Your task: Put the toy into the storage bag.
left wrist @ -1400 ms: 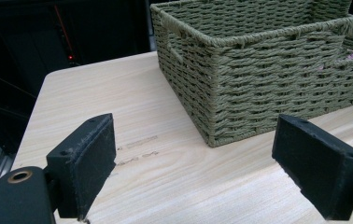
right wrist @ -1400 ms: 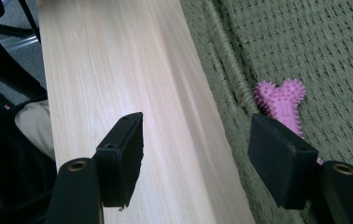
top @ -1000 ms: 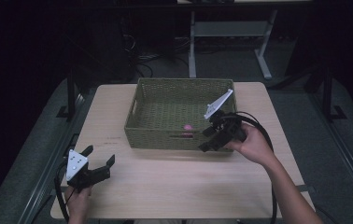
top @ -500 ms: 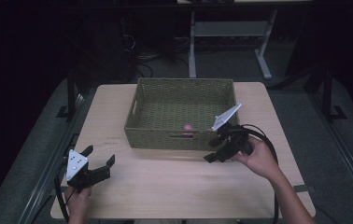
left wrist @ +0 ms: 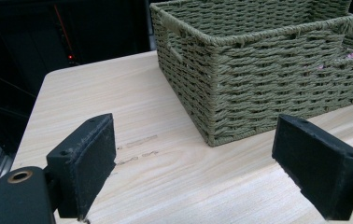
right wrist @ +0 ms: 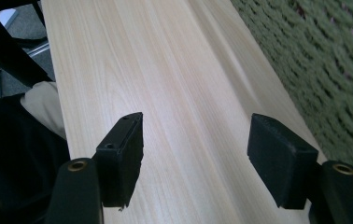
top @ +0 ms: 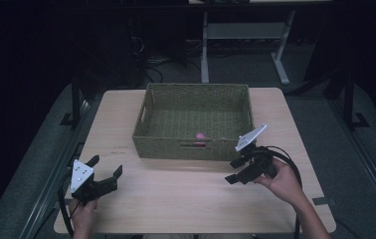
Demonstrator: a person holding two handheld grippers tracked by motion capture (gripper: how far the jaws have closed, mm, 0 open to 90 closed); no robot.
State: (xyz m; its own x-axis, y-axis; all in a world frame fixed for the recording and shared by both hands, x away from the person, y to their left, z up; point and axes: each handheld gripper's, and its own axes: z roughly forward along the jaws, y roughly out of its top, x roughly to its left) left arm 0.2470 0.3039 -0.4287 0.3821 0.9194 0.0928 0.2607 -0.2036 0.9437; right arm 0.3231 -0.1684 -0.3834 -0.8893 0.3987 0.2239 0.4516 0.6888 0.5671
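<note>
The right gripper hangs just in front of the near wall of the woven basket, jaws spread wide and holding nothing; in the right gripper view the bare table runs between the two black pads, with the basket's weave close along one side. The left gripper sits low over the near left part of the table, well apart from the basket, its jaws just as wide and just as empty. The small pink thing lies on the basket floor, tight against the inside of the near wall, roughly at its middle by the handle slot. From the right gripper it lies forward and toward the person's left, beyond the rim, so reaching it would likely mean rising over the wall and coming down inside. It looks rounded, too small to give a long axis. The right gripper is clearly the nearer; the left would have to cross much more table
</note>
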